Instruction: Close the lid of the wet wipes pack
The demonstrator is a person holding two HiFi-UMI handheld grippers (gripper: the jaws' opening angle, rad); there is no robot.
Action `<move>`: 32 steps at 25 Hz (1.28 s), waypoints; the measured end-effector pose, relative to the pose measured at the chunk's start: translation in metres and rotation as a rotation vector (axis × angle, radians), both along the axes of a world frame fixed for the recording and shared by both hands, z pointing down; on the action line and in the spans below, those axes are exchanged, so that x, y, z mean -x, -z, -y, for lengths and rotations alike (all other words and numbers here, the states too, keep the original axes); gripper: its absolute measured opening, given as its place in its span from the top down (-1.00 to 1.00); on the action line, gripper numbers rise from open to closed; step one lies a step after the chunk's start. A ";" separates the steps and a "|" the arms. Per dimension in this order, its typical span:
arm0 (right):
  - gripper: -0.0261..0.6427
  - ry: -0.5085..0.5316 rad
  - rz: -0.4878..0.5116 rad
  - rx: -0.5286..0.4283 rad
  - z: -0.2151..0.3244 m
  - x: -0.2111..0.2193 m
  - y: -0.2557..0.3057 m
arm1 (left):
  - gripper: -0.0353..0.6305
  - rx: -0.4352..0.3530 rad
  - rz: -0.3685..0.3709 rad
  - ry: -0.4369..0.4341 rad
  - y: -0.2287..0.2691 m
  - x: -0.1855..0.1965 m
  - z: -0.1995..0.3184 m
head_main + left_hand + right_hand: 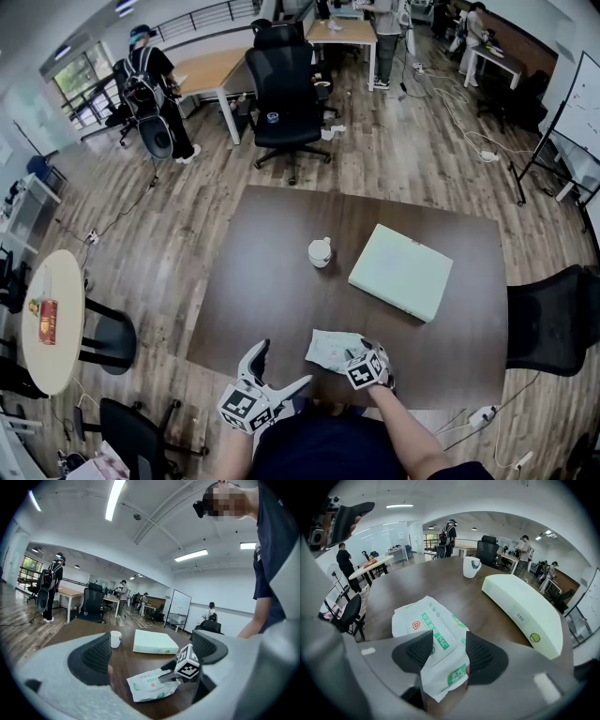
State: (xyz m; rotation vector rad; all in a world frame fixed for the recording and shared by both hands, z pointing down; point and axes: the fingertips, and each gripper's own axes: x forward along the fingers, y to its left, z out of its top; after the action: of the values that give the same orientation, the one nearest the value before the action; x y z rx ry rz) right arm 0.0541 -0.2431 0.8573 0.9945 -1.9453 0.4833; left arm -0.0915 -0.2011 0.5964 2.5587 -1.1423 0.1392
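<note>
Wet wipes pack lies flat on the desk, close to the near edge, right in front of the person. Printed face is up. Cup and pale flat box sit further back, well apart from it and not in the way.

Right tongs are pressed together on the pack's near end. Film is bunched between the pads, and the tongs point steeply down. Left tongs are spread with nothing between them. They hover over the desk's near edge, left of the pack, aimed roughly level across it.

Lid: no view shows it cleanly, so I can't tell if the flap is up or seated.

My read is that the right is anchoring and the left does the closing. To do it well:
- Keep the right pinch on edge film only. If it creeps onto the top face, it wrinkles the seat and the flap won't seal.
- Don't lift with the right. Keep the pack flat so the desk backs the push.
- Bring the left down over the flap and use one pad's flat face, not a tip.
- Press from the hinged side toward the free edge, then run once along that edge.
- The pack is soft and slick, so expect it to give and slide. Push straight down, not sideways.
</note>
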 end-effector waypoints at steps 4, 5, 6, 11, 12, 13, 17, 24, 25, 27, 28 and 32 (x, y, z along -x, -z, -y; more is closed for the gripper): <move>0.24 0.007 -0.030 0.021 0.000 -0.002 -0.001 | -0.69 -0.002 0.000 0.003 0.002 0.001 0.000; 0.24 0.007 -0.029 0.025 0.000 -0.003 -0.002 | -0.69 -0.002 0.000 0.003 0.003 0.000 0.000; 0.24 0.007 -0.027 0.030 0.000 -0.003 -0.003 | -0.69 -0.001 -0.001 0.004 0.002 0.000 0.000; 0.23 0.016 -0.060 0.076 0.001 -0.003 -0.009 | -0.69 0.005 0.002 0.005 -0.001 -0.001 -0.001; 0.23 0.022 -0.070 0.088 0.002 -0.003 -0.010 | -0.69 0.004 0.002 0.006 -0.001 -0.001 0.000; 0.24 0.029 -0.076 0.100 0.003 -0.003 -0.010 | -0.69 0.002 0.002 0.007 -0.001 -0.002 0.001; 0.22 0.056 -0.075 0.124 0.003 0.002 -0.009 | -0.69 0.007 0.001 0.008 0.000 0.000 -0.001; 0.22 0.029 -0.063 0.112 0.004 -0.001 -0.010 | -0.69 0.006 -0.004 0.003 -0.002 0.000 -0.001; 0.22 0.021 -0.056 0.110 0.004 -0.001 -0.011 | -0.69 0.007 -0.004 0.003 -0.003 0.001 -0.001; 0.22 0.010 -0.044 0.110 0.003 -0.001 -0.011 | -0.69 0.008 0.001 0.001 -0.003 0.002 -0.002; 0.21 0.004 -0.038 0.111 0.004 -0.001 -0.011 | -0.69 0.009 0.003 0.000 -0.002 0.002 -0.002; 0.16 -0.053 0.027 0.127 0.000 -0.010 -0.006 | -0.69 0.007 0.001 -0.009 0.000 -0.003 -0.004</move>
State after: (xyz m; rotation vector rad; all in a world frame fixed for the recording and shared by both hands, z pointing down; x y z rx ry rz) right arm 0.0638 -0.2436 0.8635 0.9643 -1.8905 0.6448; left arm -0.0884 -0.1974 0.5962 2.5586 -1.1283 0.1467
